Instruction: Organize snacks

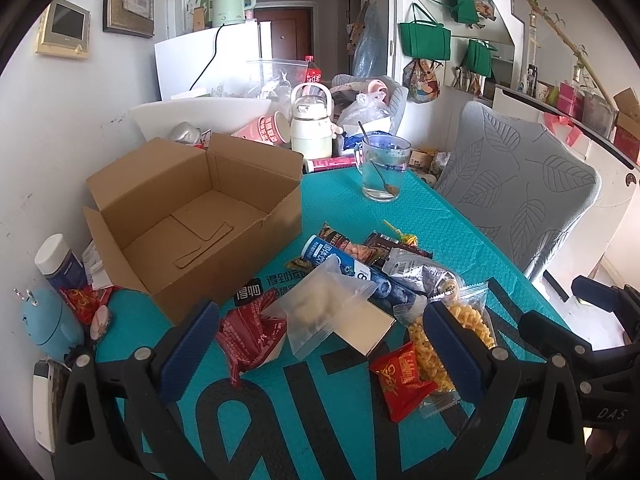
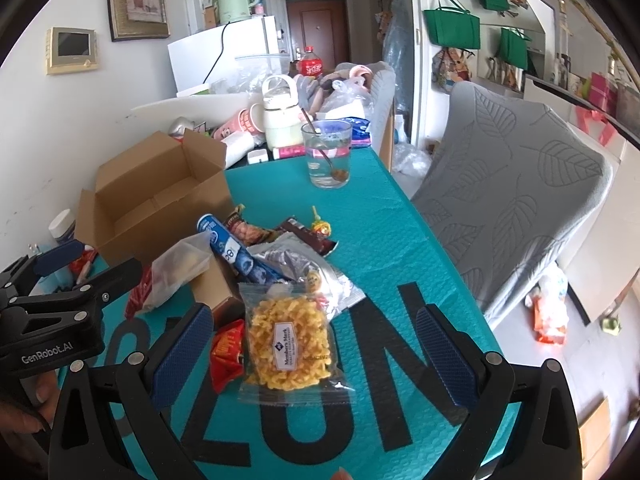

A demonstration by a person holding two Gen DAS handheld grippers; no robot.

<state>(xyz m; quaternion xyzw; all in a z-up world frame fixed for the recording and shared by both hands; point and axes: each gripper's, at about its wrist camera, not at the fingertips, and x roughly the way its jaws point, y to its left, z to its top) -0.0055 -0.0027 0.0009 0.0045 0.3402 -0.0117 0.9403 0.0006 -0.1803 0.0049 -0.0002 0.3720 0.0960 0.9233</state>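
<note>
A pile of snack packets lies on the teal table cover [image 1: 440,216]: a clear bag of pale pieces [image 1: 324,304], a red torn packet [image 1: 250,336], a small red packet [image 1: 402,378], a blue tube [image 1: 352,272], a bag of yellow crisps [image 2: 290,342] and a silver pouch [image 2: 304,266]. An open, empty cardboard box [image 1: 192,216] stands left of the pile. My left gripper [image 1: 320,356] is open above the near side of the pile, holding nothing. My right gripper [image 2: 316,358] is open around the yellow crisps bag without touching it.
A glass with a spoon [image 1: 382,168] stands beyond the pile. Cups, a cream flask [image 1: 310,124] and clutter fill the table's far end. A grey leaf-patterned chair [image 1: 516,188] stands at the right edge. A blue bottle [image 1: 50,320] and jar [image 1: 60,260] sit by the left wall.
</note>
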